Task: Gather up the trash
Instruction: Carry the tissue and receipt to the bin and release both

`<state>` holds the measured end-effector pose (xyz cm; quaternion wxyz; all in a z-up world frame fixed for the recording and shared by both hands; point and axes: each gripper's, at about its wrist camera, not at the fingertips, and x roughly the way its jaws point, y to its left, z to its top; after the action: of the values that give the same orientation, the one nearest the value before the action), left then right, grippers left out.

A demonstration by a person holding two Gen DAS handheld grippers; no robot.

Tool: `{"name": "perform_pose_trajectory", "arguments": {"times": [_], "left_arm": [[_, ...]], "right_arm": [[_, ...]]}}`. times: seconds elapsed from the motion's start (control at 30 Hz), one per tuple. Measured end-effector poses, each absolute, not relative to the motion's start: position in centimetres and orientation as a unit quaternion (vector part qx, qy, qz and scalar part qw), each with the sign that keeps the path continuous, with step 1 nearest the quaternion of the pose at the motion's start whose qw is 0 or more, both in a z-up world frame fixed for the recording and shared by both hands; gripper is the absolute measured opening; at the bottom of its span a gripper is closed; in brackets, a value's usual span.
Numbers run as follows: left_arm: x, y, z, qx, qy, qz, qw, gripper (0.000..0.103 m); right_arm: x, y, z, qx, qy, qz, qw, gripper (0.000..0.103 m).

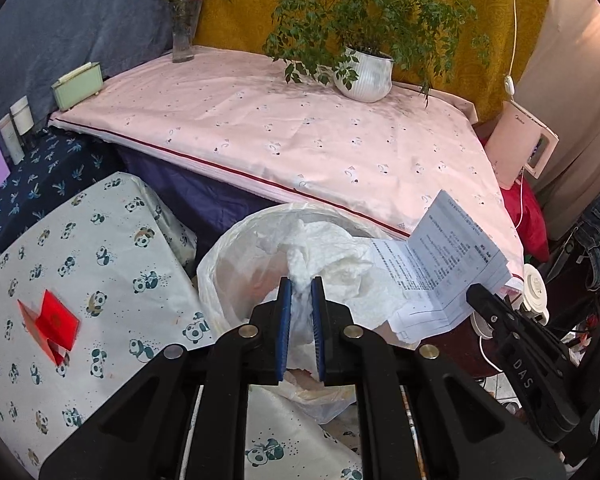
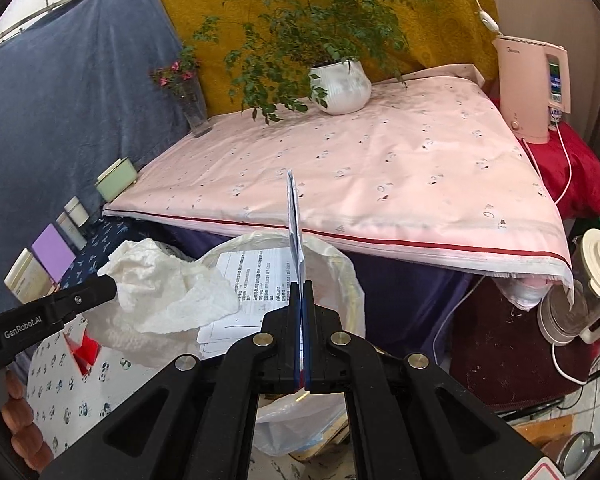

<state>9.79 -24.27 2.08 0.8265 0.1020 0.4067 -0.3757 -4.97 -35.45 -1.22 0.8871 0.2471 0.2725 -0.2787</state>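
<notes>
Blue pads [image 1: 284, 312] of the left gripper [image 1: 300, 308] pinch a crumpled white tissue [image 1: 324, 256], holding it over the mouth of a bin lined with a white plastic bag [image 1: 220, 280]. Beside it, the right gripper [image 2: 302, 300] has its jaws pressed together on a folded printed paper [image 2: 296, 220], which stands edge-on above the same bag [image 2: 340, 268], with its lower sheets hanging into the opening. Left of the bin, a red card [image 1: 50, 322] lies on a panda-print cloth [image 1: 80, 248]. Beyond the bin stretches a table under a pink cloth [image 1: 284, 136]. At its far edge stand a potted plant [image 1: 366, 72] and a glass vase of pink flowers [image 1: 184, 28], with a pale green box [image 1: 77, 85] at the left corner. A pink kettle [image 2: 532, 88] stands to the right of the table.
</notes>
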Motion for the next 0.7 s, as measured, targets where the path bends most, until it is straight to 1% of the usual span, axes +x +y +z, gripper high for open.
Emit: {"name": "perform_pose_trajectory", "arguments": {"times": [0.23, 0.3, 0.33, 0.37, 0.43, 0.47, 0.6, 0.7], "left_arm": [[9.9, -25.8, 1.1, 0.103, 0.409, -0.392, 0.818, 0.012], [9.8, -26.0, 1.3, 0.102, 0.403, -0.391, 0.821, 0.019], [9.8, -26.0, 1.4, 0.101, 0.4, -0.392, 0.822, 0.028], [9.8, -25.9, 1.5, 0.099, 0.396, -0.391, 0.825, 0.04], [9.7, -25.7, 1.7, 0.098, 0.389, -0.384, 0.832, 0.052], [9.6, -25.6, 1.7, 0.098, 0.386, -0.382, 0.834, 0.054], [9.8, -25.0, 1.8, 0.098, 0.386, -0.374, 0.838, 0.056], [10.0, -24.3, 1.9, 0.094, 0.384, -0.362, 0.844, 0.061]], "right_arm": [[-4.5, -35.3, -1.1, 0.238, 0.276, -0.284, 0.887, 0.001], [-4.5, -35.3, -1.2, 0.234, 0.276, -0.29, 0.886, 0.001], [-4.6, -35.5, -1.1, 0.235, 0.276, -0.292, 0.885, 0.001], [-4.8, -35.6, -1.1, 0.237, 0.274, -0.295, 0.884, 0.001], [-5.0, -35.9, -0.9, 0.239, 0.269, -0.3, 0.884, 0.001], [-5.2, -36.0, -0.8, 0.241, 0.267, -0.3, 0.884, 0.001], [-4.9, -35.8, -0.5, 0.239, 0.262, -0.292, 0.888, 0.001], [-3.9, -35.2, -0.4, 0.236, 0.266, -0.279, 0.892, 0.001]]}}
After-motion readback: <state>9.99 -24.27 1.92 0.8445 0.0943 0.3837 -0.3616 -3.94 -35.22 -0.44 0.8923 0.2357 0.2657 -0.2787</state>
